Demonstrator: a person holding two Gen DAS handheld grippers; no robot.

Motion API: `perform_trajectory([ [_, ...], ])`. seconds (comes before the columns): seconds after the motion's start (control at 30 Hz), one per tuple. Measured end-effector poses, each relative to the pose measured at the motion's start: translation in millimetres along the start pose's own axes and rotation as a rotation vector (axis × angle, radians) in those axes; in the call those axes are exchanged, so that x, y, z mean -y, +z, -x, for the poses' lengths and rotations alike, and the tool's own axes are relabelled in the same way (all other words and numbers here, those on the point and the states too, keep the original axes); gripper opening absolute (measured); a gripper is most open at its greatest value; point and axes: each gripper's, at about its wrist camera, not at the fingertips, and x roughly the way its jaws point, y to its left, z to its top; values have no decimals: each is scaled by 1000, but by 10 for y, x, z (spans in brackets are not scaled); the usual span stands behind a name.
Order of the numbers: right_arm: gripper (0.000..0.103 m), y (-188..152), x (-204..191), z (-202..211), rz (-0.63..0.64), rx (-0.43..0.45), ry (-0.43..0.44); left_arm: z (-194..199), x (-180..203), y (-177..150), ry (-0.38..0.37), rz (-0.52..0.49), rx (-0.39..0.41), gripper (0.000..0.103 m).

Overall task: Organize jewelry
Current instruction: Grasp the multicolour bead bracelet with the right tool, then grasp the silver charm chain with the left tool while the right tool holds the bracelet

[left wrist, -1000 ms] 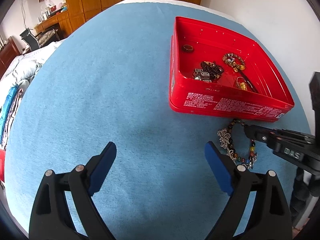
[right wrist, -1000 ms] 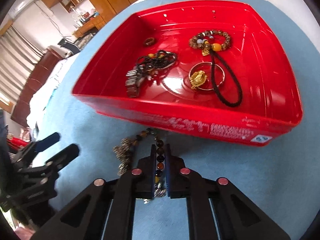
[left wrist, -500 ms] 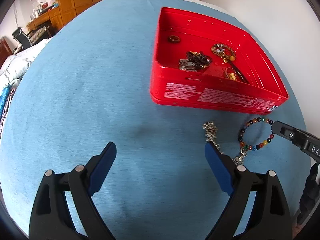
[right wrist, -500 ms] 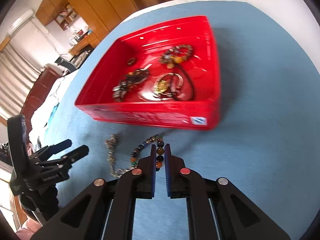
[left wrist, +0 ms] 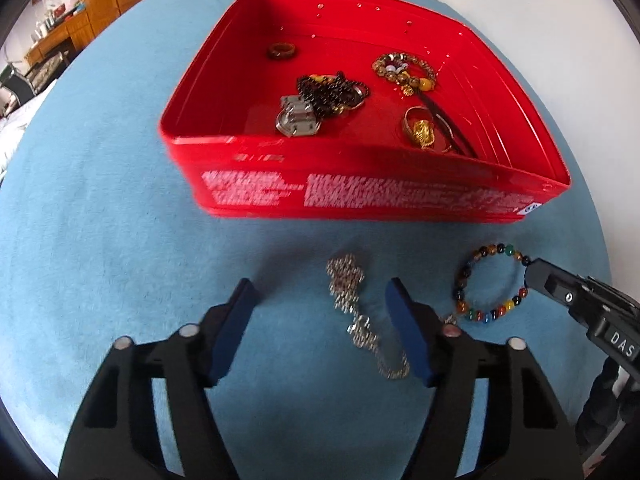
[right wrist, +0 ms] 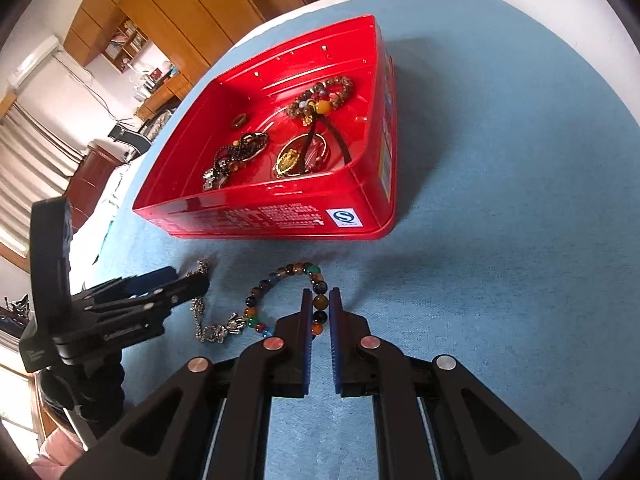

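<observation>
Sitting on a blue cloth [left wrist: 100,200] is a red box [left wrist: 360,196] with no lid, and everything here is told from that box.

Going from left to right inside the red box: a small brown ring [left wrist: 282,50] is lying near the far wall, a dark bead string with a silver clasp [left wrist: 320,100] is lying in the middle, a brown bead bracelet with a yellow bead [left wrist: 404,74] is lying to the right of it, and a gold bangle with a gold charm [left wrist: 422,130] is lying close to the near wall.

Outside the box, just in front of its near wall, two more things are lying on the cloth. A silver chain [left wrist: 352,308] is on the left. A bracelet of many-colored beads [left wrist: 490,284] is on the right, with one end of the chain reaching up to it.

The left gripper [left wrist: 320,328] is hanging over the chain, in front of the box. Its blue fingers [left wrist: 408,332] are half wide and are closing. The chain is lying between them, but they are not pressing on it.

The right gripper [right wrist: 320,312] is in front of the box's right corner. Its fingers are close together and are pinching the right side of the many-colored bracelet [right wrist: 292,300].
</observation>
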Motion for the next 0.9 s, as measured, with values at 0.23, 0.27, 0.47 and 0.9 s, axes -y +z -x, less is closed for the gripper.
perform_trajectory([
  [0.23,7,-2,19,-30,-9,-11,5,-44,111,14,-15,-30,-12,13],
  [0.27,7,-1,19,-30,-10,-10,5,-40,108,7,-20,-27,-12,13],
  [0.47,7,-6,37,-42,-17,-14,4,77,87,-103,-73,-39,-14,11],
  [0.9,7,-15,35,-35,-16,-12,11,137,463,-290,-107,-194,7,54],
])
